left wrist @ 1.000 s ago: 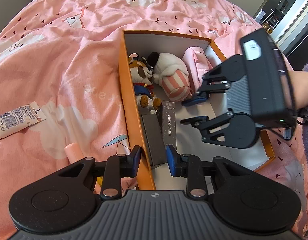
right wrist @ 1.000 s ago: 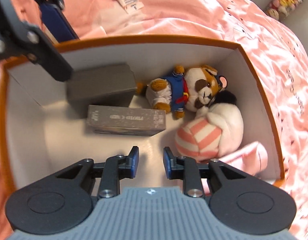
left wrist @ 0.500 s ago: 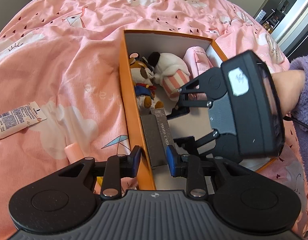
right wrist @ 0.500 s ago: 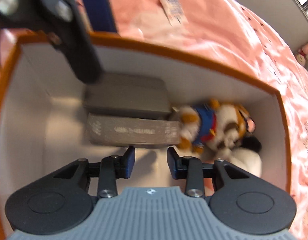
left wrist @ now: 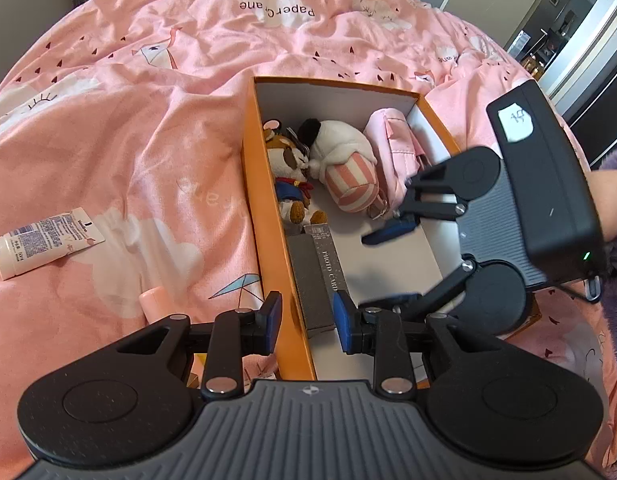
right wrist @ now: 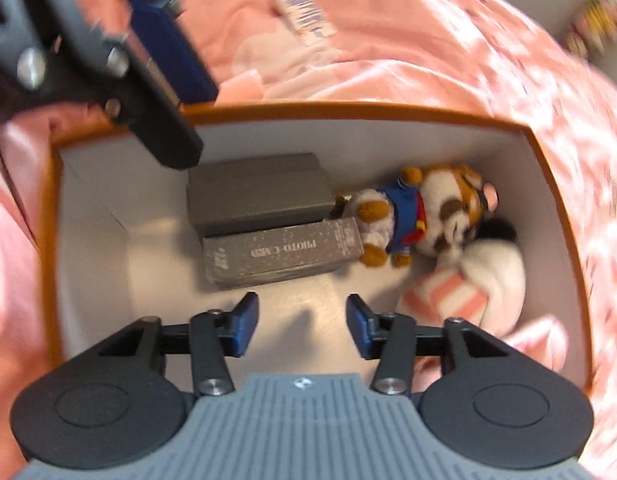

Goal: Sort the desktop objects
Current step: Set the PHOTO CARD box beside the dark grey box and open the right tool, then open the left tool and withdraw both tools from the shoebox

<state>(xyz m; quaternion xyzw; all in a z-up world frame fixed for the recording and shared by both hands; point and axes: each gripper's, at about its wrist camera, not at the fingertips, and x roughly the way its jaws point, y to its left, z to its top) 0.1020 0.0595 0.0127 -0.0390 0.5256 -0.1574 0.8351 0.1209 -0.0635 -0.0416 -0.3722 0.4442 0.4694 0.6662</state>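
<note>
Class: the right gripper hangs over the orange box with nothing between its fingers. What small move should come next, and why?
Probably lift the right gripper clear of the orange box. Its jaws have just been opening and hold nothing, the photo card box lies inside, and the white tube waits on the bedspread.

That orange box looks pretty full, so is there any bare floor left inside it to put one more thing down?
Yes. The orange box has bare white floor on the side away from the two grey boxes, under the open right tool. The far end is crowded: teddy, striped plush and pink pouch lie packed together.
</note>
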